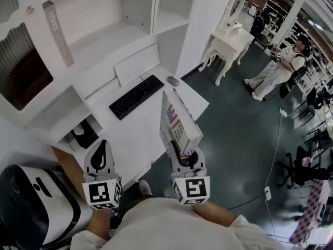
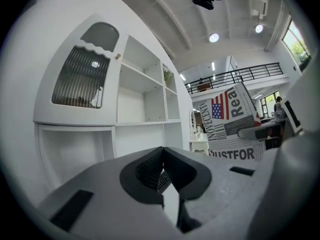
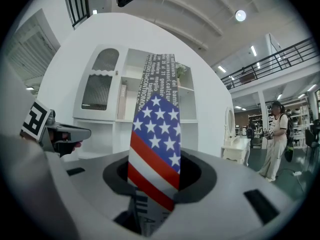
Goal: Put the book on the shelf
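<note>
**A:** Where is the book?

**B:** The book (image 1: 178, 120) is off the bench (image 1: 136, 139). It is held upright in the air, gripped by its lower end in the right claw (image 1: 183, 152). From the head view it sits in front of the bench's near right corner. Its cover shows a stars-and-stripes flag and newspaper lettering.

**A:** And the claws?

**B:** The right claw's jaws are clamped on the book, held apart by its thickness. The left claw (image 1: 100, 155) has its jaws together with nothing between them. It is level, beside the right claw and apart from it.

**A:** What lies ahead?

**B:** A white shelf (image 1: 99, 40) with open compartments rises behind the bench. A black keyboard (image 1: 137, 96) lies on the bench, and a mouse (image 1: 173, 80) is just beside its right end. Far to the right, a person (image 1: 278, 66) stands on the dark floor.
</note>
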